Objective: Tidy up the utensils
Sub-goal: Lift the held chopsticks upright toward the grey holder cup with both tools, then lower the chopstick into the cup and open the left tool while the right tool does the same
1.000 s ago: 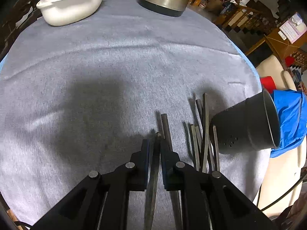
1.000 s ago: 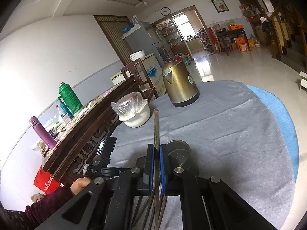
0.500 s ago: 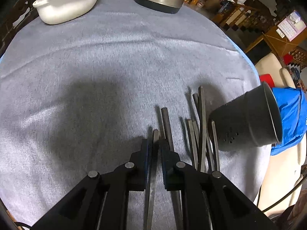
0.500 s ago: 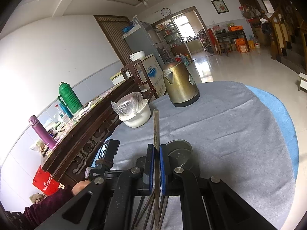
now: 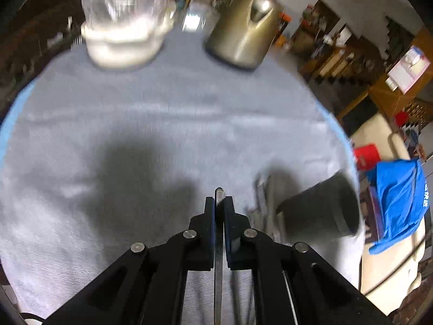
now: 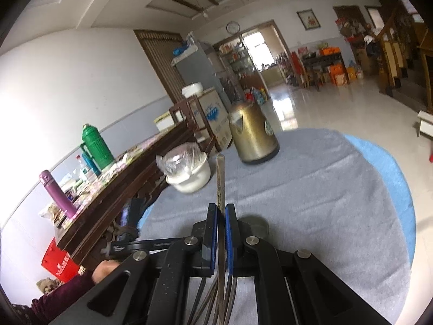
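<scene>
Metal runs through both grips at this moment: the left gripper (image 5: pixel 219 205) has its jaws pressed tight on a thin flat utensil (image 5: pixel 218 243), whose tip pokes out just past the pads, and those jaws have just been closing onto it. In the right wrist view the right gripper (image 6: pixel 221 216) is likewise clamped on a long slim utensil (image 6: pixel 220 178), which sticks up toward twelve o'clock. On the grey tablecloth (image 5: pixel 167 124) the dark holder cup (image 5: pixel 319 211) lies tipped on its side at about three o'clock from the left gripper, mouth facing the table edge. Between the gripper and the cup a few loose utensils (image 5: pixel 266 205) lie blurred on the cloth; how many I cannot tell. A white bowl (image 5: pixel 124 40) sits at eleven o'clock and a brass kettle (image 5: pixel 243 32) at one o'clock, both well apart from the work. By my judgement the task is early: the cup looks empty and unrighted, two pieces are in hand, and the rest remain to be gathered and put in.
</scene>
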The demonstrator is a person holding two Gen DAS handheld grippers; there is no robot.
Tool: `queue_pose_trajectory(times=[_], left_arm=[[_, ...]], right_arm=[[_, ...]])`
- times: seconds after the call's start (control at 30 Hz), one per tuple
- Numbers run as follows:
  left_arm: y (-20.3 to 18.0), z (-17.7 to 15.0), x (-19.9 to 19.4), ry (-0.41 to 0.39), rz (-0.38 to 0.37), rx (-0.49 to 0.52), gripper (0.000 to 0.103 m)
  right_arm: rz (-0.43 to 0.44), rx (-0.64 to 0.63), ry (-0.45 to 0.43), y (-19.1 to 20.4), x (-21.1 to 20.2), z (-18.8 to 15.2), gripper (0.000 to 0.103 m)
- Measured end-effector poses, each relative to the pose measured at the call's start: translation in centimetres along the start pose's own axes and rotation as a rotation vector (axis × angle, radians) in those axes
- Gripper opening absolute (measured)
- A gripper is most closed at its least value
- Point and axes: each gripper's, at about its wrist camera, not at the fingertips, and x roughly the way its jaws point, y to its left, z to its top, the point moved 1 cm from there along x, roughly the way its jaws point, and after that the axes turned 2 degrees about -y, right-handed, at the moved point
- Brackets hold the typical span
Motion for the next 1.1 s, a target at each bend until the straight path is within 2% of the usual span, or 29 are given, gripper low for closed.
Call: queue_pose_trajectory(times=[0.33, 0.43, 0.57, 0.77, 1.0, 1.1], left_arm=[[-5.8, 3.1, -11.1, -0.327, -0.096, 0.072, 0.006], [-7.1, 3.7, -13.4, -0.397, -0.116, 0.088, 0.005], [-8.2, 4.8, -15.4, -0.496, -0.148, 0.063, 0.005], [-9.9, 5.2, -15.6, -0.579, -0.161, 0.050, 0.006], [-10.0, 5.2, -14.0, -0.536, -0.168, 0.024, 0.005], [-9.7, 5.1, -13.9, -0.551, -0.152, 0.014, 0.005]], right_arm=[[-0.068, 0.010, -0.267, 0.9, -2.1, 4.2, 0.006], [-0.093, 0.013, -0.327, 1.1, -2.3, 5.2, 0.006], [-0.173, -0.009, -0.408, 1.3, -1.7, 6.1, 0.006], [-0.236, -0.036, -0.378, 1.2, 1.8, 5.5, 0.006], [-0.253, -0.013, -0.283, -0.5, 4.5, 3.6, 0.006], [-0.247, -0.011, -0.253, -1.1, 4.4, 2.8, 0.006]])
